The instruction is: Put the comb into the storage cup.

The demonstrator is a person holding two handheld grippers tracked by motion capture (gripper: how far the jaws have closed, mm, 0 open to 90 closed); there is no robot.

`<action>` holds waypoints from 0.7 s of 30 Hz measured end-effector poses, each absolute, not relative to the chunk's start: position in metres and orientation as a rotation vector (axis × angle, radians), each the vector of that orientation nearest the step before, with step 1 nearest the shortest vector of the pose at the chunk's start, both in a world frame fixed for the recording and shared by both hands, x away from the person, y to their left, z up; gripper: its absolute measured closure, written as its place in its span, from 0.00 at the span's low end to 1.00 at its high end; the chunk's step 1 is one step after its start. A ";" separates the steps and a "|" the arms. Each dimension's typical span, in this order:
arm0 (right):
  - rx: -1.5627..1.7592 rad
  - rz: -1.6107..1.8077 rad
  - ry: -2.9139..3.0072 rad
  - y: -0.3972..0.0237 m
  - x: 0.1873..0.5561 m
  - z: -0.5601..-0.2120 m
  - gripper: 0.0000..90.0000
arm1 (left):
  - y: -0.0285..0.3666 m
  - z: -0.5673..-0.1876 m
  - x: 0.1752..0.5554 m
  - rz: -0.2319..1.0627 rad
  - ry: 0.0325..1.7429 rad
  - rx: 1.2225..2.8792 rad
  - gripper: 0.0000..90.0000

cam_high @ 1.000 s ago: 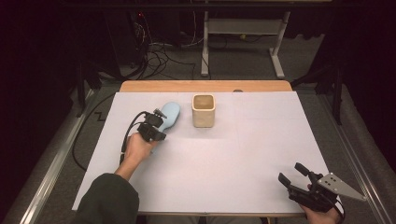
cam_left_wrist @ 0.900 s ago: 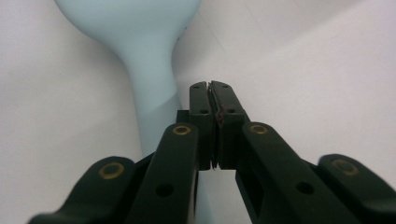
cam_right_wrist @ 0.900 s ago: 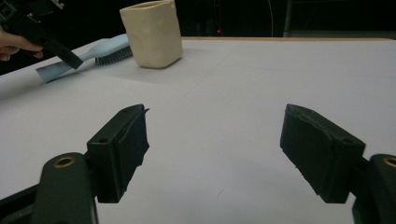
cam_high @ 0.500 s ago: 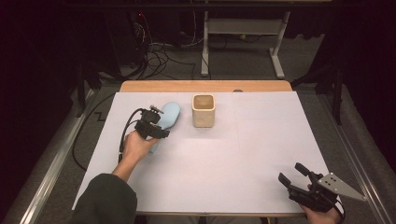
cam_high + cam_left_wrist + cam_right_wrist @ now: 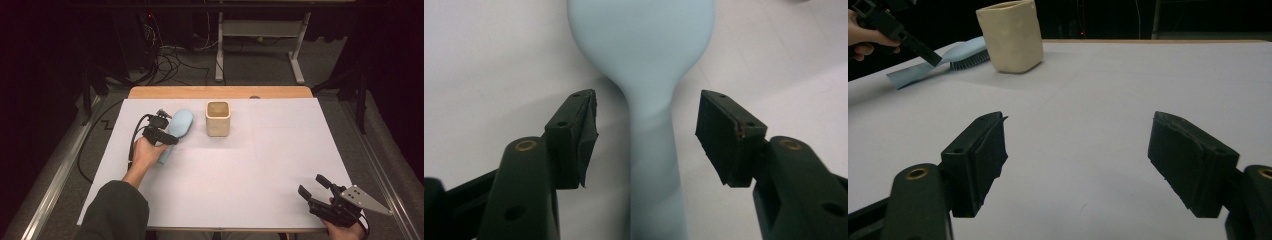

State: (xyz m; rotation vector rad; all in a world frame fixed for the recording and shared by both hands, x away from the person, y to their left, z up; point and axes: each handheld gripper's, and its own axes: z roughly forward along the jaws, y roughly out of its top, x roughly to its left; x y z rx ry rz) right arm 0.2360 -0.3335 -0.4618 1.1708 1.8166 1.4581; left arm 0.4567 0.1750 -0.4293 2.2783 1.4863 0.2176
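Presently: light-blue brush point(image 5: 651, 125) flat on table point(image 5: 260, 165) beside beige cup point(image 5: 218, 118), left gripper point(image 5: 646, 132) jaws just opened astride its handle, ungripped; right gripper point(image 5: 1080, 165) wide, idle; lifting remains.

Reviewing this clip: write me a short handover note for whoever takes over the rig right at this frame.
Left gripper: jaws have just been opening; they now straddle the handle of the light blue brush with a gap on both sides, pads off it.
Right gripper: open, nothing between the jaws, hovering near the table's near right corner.
Brush: lies flat on the white table, bristles down, just left of the cream cup and apart from it.
Cup: upright near the far middle.
Done: brush is set down and let go.
Left: probably draw the left gripper back clear of the handle; any further step can't be told.
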 end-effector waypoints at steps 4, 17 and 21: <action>1.172 1.460 1.816 -0.334 0.236 -0.462 0.27 | 0.174 -0.435 0.461 0.195 1.526 2.292 0.50; 1.173 1.464 1.815 -0.334 0.236 -0.462 0.27 | 0.165 -0.443 0.465 0.203 1.530 2.316 0.62; 1.172 1.463 1.815 -0.334 0.236 -0.462 0.27 | 0.165 -0.443 0.465 0.221 1.531 2.328 0.69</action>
